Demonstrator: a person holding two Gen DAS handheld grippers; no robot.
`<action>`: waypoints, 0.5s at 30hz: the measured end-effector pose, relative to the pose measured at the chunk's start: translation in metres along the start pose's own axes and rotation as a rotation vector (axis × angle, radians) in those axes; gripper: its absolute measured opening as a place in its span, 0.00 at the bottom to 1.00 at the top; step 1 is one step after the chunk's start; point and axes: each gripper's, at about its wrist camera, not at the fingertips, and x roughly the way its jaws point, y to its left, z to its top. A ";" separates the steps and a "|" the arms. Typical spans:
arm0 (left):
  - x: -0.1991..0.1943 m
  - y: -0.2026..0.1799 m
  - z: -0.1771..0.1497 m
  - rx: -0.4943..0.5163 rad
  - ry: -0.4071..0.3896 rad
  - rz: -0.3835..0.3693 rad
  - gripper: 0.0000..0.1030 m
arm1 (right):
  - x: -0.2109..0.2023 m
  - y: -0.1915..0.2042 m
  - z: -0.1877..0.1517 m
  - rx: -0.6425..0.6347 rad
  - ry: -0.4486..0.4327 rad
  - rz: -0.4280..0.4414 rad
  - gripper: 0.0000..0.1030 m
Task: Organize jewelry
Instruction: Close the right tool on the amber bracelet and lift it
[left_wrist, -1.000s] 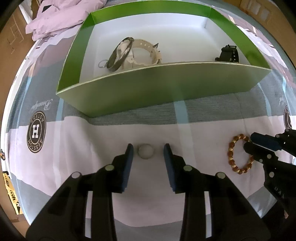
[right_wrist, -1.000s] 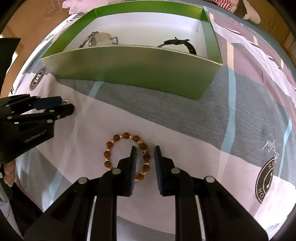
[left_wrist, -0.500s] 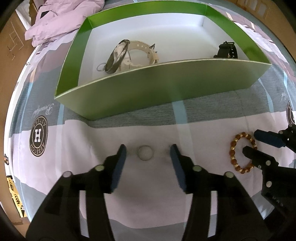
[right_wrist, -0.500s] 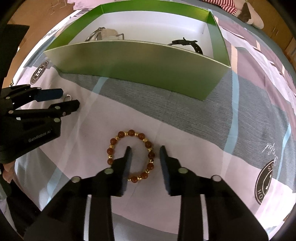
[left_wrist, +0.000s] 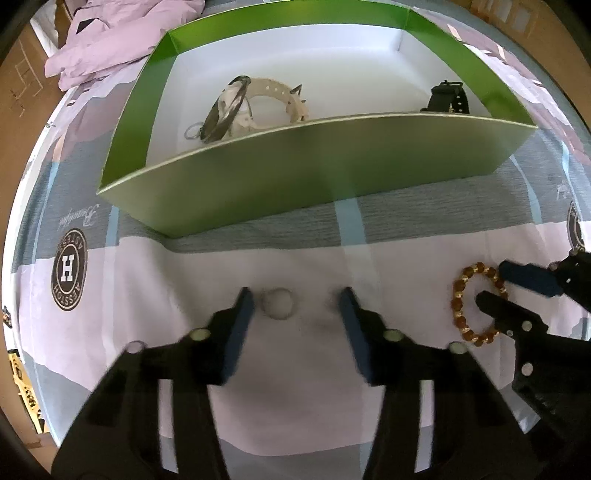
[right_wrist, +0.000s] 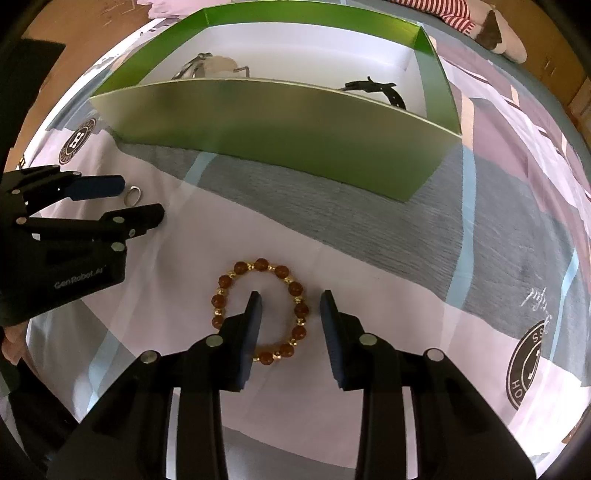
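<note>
A small pale ring (left_wrist: 279, 303) lies on the bedsheet between the fingers of my open left gripper (left_wrist: 297, 301), close to the left finger; it also shows in the right wrist view (right_wrist: 133, 195). A brown and gold bead bracelet (right_wrist: 295, 291) lies flat on the sheet. My open right gripper (right_wrist: 291, 301) straddles the bracelet's right side, with the left finger inside the loop and the right finger outside. In the left wrist view the bracelet (left_wrist: 458, 295) sits at the right with the right gripper (left_wrist: 496, 284) over it. Neither gripper holds anything.
A green box (left_wrist: 303, 162) with a white floor stands behind, holding a pale watch strap with a dark bangle (left_wrist: 236, 107), a small ring (left_wrist: 192, 131) and a black watch (left_wrist: 448, 98). A lilac garment (left_wrist: 110, 40) lies at the back left.
Both grippers have opened wider. The left gripper has drawn back slightly from the ring. The right gripper's fingers now straddle the bracelet's right side.
</note>
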 end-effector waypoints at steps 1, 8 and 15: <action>0.000 0.000 0.000 -0.003 -0.001 -0.011 0.29 | 0.000 0.001 0.000 0.000 0.000 0.005 0.18; -0.005 0.008 0.003 -0.030 -0.010 -0.042 0.17 | -0.004 -0.005 -0.002 0.017 0.003 0.025 0.07; -0.018 0.011 0.005 -0.031 -0.066 -0.041 0.17 | -0.017 -0.014 0.001 0.031 -0.030 0.034 0.07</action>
